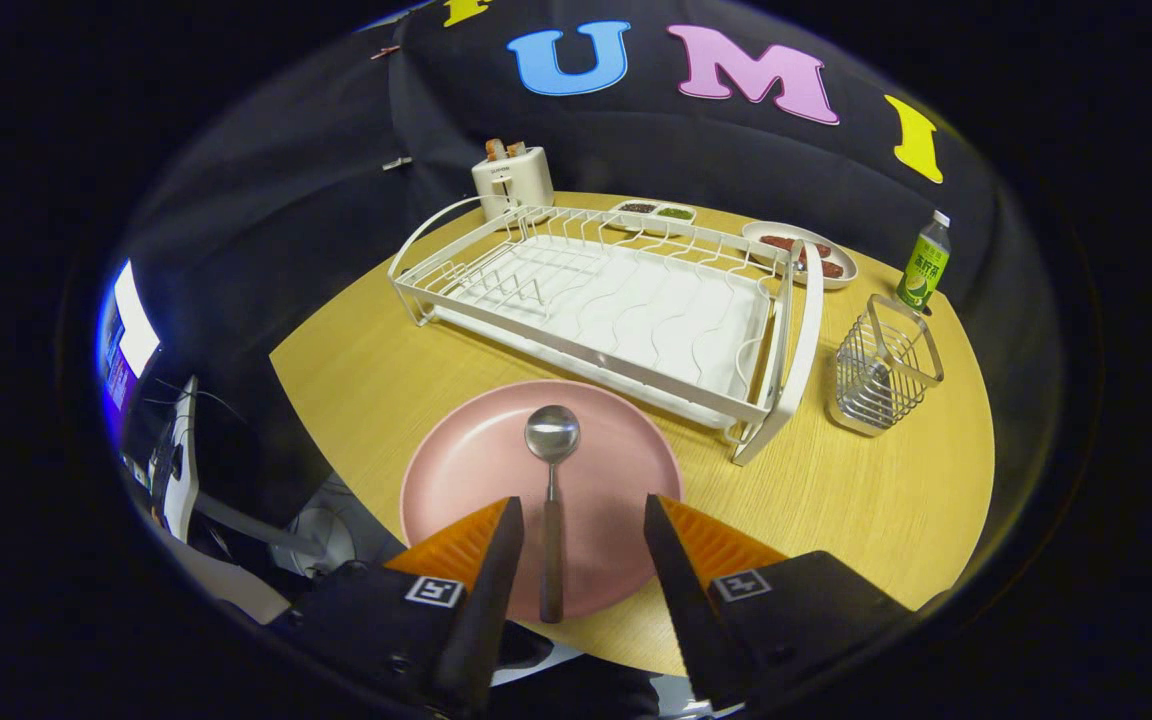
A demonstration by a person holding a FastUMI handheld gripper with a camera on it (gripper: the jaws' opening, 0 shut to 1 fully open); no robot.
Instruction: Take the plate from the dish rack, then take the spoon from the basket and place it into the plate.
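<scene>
A pink plate [476, 470] lies flat on the wooden table, just ahead of my fingers and in front of the white dish rack [596, 300]. A metal spoon [551, 470] with a dark handle rests in the plate, bowl pointing away from me. Its handle runs back into the gap between my fingers without touching either one. My gripper [581, 515] is open, its orange fingers [471, 540] standing wide on both sides of the handle. The wire basket [884, 365] stands to the right of the rack.
A green bottle [924, 262] stands beyond the basket. Behind the rack are a small white toaster [513, 178], a two-part sauce dish [654, 212] and an oval plate of food [804, 250]. The table's round edge runs close on the left.
</scene>
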